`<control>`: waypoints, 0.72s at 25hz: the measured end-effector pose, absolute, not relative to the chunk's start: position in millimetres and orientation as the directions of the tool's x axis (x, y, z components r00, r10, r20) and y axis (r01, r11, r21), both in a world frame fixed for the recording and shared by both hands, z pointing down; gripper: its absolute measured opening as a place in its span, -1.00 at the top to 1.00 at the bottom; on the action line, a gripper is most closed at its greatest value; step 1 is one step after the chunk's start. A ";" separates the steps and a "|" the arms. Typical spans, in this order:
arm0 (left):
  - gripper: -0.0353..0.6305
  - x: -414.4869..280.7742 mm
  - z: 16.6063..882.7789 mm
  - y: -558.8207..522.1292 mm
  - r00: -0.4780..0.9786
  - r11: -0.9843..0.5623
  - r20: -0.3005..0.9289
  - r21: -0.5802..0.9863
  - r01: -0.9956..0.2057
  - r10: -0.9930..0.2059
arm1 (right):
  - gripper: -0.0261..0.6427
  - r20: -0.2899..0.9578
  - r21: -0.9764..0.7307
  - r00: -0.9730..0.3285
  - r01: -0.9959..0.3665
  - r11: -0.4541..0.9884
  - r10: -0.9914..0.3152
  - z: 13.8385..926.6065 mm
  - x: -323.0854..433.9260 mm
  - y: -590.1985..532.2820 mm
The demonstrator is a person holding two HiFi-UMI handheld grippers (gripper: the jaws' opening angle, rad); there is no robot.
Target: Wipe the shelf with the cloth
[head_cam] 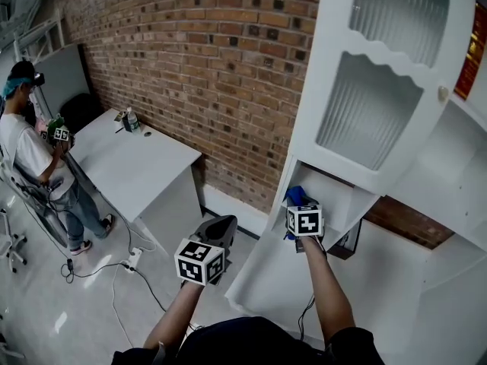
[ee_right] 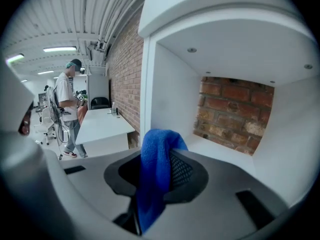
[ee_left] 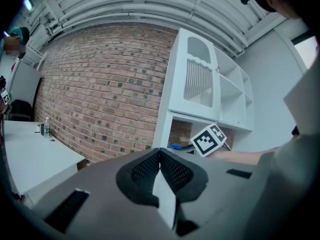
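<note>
A blue cloth (ee_right: 156, 169) hangs from my right gripper (ee_right: 159, 170), which is shut on it. In the head view the right gripper (head_cam: 299, 206) is held at the mouth of the open lower compartment of the white shelf unit (head_cam: 335, 196), with the blue cloth (head_cam: 294, 197) poking out ahead of it. The compartment's white floor (ee_right: 235, 151) and brick back lie just beyond the jaws. My left gripper (head_cam: 216, 234) hangs lower, left of the shelf unit, over the floor. Its jaws (ee_left: 160, 170) are shut with nothing between them.
A brick wall (head_cam: 205, 67) runs behind the unit. A cabinet door with ribbed glass (head_cam: 380, 74) stands above the compartment. A white desk (head_cam: 129, 162) with a bottle (head_cam: 131, 120) is at the left, with a person (head_cam: 34, 158) holding grippers beside it. Cables lie on the floor (head_cam: 106, 280).
</note>
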State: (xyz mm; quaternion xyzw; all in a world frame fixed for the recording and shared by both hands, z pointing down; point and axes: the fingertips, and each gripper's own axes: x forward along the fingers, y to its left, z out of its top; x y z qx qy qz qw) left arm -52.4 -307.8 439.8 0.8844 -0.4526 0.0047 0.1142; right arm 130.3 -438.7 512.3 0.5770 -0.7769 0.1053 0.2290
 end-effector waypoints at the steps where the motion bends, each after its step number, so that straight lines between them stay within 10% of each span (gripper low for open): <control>1: 0.84 -52.7 439.2 -308.1 0.594 -0.568 0.111 0.197 -0.799 -0.797 | 0.61 0.461 0.099 -0.235 -0.945 0.312 -0.856 505.5 128.2 -434.9; 18: 0.84 -67.5 409.2 -298.5 0.646 -0.631 0.040 0.180 -0.755 -0.762 | 0.61 0.234 0.054 -0.287 -0.950 0.307 -0.929 409.1 93.8 -350.8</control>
